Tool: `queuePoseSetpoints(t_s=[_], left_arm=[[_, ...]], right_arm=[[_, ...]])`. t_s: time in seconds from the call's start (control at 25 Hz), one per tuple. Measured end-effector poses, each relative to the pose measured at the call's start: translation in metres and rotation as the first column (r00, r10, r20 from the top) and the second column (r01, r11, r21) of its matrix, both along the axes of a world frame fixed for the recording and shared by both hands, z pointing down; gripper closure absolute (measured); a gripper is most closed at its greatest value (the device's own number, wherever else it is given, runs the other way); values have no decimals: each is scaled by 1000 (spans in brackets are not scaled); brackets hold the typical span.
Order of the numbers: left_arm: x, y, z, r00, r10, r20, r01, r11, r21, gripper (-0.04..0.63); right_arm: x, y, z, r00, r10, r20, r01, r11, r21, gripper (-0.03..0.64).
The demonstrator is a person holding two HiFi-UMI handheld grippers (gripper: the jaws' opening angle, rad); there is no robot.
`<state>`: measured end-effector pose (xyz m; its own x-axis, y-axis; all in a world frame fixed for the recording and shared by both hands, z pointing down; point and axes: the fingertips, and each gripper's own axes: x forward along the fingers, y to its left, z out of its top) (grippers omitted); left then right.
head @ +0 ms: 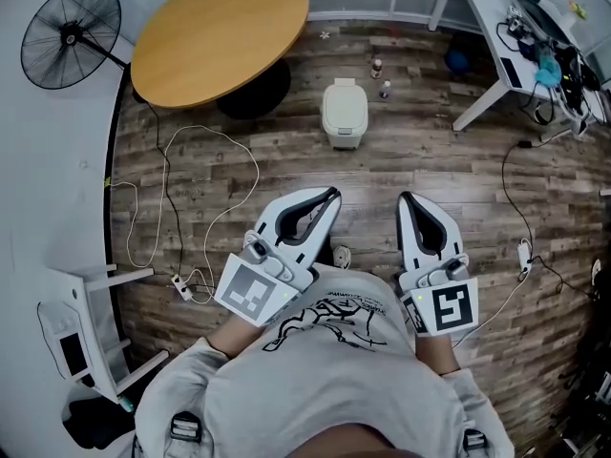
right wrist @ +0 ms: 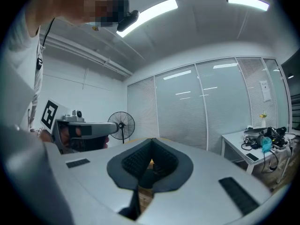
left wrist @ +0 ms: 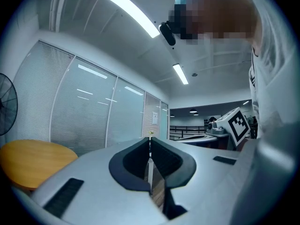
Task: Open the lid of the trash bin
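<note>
- Starting at the far left, a standing fan [head: 72,34] and a round wooden surface [head: 221,34] sit well away from the job, and a white cable [head: 205,189] loops over the plank floor [head: 430,160] below them.
- The left claw [head: 329,198] is held close to the person's chest with its tip towards the bin. Its own view shows the two jaws [left wrist: 150,142] pressed together with only a hairline seam between them. Nothing is held and nothing is touched.
- The trash bin [head: 345,113], small and cream-coloured, stands on the floor ahead and between the two claws, well apart from both. Its lid [head: 345,104] lies flat and shut. Two small bottles [head: 380,78] stand just beside it on the right.
- The right claw [head: 405,200] is held level with the left one. In its own view the ribbed pads [right wrist: 151,144] meet, so it is shut tight and empty, and it aims across the room, not at the bin.
- The white work surface [head: 496,27] at the far right carries cables and gadgets and plays no part.
- As I judge it, this is the approach step and the opening has not yet begun. The next move calls for lowering one claw to the lid's front edge, parting its jaws or hooking a tip under the rim, and then lifting.
</note>
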<state>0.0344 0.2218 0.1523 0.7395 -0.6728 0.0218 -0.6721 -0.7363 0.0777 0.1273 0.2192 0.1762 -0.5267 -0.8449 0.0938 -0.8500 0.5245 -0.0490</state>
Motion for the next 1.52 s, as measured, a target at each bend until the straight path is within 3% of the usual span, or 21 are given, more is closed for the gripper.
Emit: queuePoseSetpoints(t_s=[0.48,1.52], left_arm=[[-9,-63,0,1000,9,-8,-9,1000,18,569],[-83,-289,-3,999,16,-32,-16,1000,14,569]], right_arm=[[-14,-62,-3,1000,-10,-17,10,1000,16,611],[-84,-291,-13,999,7,-46,-7,1000,3,611]])
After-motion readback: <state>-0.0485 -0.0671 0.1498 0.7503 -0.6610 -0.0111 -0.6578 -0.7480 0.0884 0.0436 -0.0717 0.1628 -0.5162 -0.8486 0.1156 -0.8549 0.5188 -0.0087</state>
